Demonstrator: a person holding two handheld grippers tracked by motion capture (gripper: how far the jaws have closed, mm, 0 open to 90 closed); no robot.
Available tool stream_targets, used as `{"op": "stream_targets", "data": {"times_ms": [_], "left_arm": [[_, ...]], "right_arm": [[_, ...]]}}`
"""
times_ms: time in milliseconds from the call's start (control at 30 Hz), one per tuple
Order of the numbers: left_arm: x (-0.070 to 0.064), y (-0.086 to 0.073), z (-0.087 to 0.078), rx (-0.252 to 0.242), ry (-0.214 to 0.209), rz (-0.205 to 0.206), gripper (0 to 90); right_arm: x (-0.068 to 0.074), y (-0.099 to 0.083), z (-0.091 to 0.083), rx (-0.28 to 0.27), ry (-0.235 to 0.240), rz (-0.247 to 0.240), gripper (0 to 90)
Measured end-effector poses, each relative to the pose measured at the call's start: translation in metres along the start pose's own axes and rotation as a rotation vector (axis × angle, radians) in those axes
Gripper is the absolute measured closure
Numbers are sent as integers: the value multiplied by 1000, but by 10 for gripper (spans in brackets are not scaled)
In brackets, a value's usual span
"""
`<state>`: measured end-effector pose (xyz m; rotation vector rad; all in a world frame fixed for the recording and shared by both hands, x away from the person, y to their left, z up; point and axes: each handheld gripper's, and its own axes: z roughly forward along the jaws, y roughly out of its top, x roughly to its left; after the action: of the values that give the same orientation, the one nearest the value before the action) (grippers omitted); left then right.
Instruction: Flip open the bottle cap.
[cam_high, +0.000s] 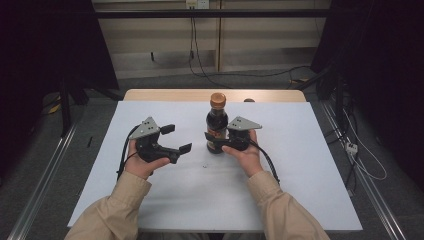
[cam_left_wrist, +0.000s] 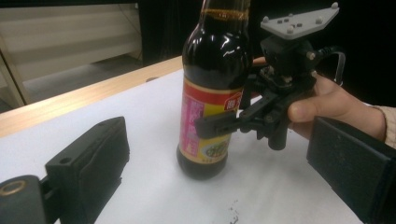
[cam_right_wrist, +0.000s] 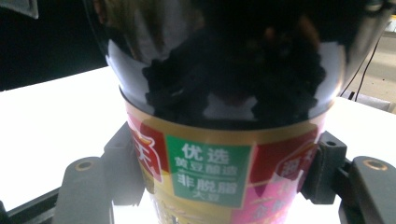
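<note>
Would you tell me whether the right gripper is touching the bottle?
Touching. In the right gripper view, the right gripper has both jaws pressed against the bottle's label, one on each side, with no gap.

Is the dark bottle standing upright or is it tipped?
Upright: the bottle stands on its base on the white sheet, cap up, with the right claw around its label.

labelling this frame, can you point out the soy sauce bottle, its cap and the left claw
soy sauce bottle (cam_left_wrist: 205, 126), left gripper view, on its label
cap (cam_high: 217, 100), high view, on its orange top
left claw (cam_high: 175, 138), high view, midway between its open tips
</note>
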<state>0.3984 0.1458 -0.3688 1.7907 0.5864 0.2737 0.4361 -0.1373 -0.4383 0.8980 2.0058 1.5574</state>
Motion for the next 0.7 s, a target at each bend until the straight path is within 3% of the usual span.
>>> {"op": "stream_targets", "data": {"times_ms": [433,567,633,700], "left_arm": [[4,12,9,21,0,12,92],[4,17,12,29,1,39,114],[4,19,14,17,-14,24,118],[3,20,15,24,-8,42,120]], "right_arm": [[0,-1,0,-3,-1,5,306],[0,-1,0,-3,-2,6,306],[0,-1,0,-6,0,4,306],[0,-1,0,-3,2,5,306]]}}
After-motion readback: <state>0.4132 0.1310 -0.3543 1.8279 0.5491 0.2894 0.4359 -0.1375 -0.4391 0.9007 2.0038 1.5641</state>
